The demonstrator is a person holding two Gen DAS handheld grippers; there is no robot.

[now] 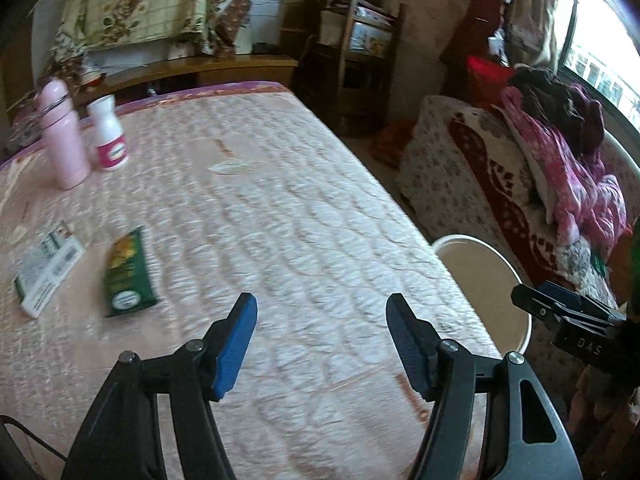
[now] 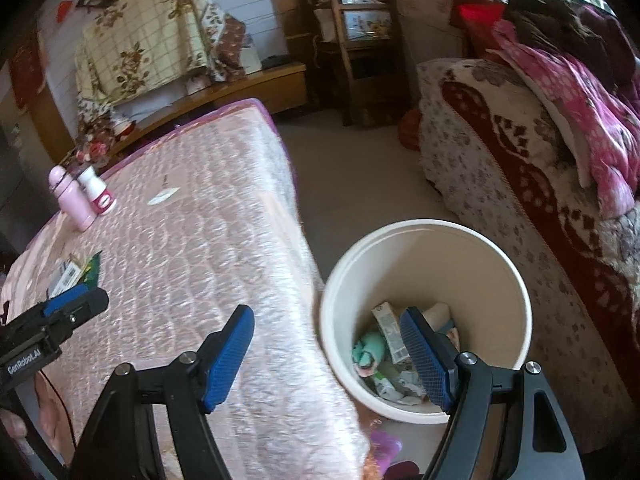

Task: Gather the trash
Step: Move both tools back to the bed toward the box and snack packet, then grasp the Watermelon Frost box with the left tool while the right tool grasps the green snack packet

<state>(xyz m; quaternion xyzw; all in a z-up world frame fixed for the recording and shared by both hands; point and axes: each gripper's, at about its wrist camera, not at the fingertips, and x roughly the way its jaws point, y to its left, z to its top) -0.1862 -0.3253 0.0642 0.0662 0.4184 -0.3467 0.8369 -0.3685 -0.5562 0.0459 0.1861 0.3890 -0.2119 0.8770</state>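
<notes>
You see a pink flask (image 1: 64, 136) upright on the bed (image 1: 280, 184) | a white bottle (image 1: 108, 134) just beside it | a wooden shelf unit (image 1: 356, 52) beyond the bed | pink clothes (image 1: 560, 160) heaped on a patterned sofa (image 1: 460, 184).

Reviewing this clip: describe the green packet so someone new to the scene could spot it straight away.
Start at the pink quilted bed that fills the left wrist view. On its near left part, well in front of the pink flask and white bottle, two flat items lie side by side. The green packet is the right one, dark green with yellow print, unlike the mostly white box beside it.
</notes>
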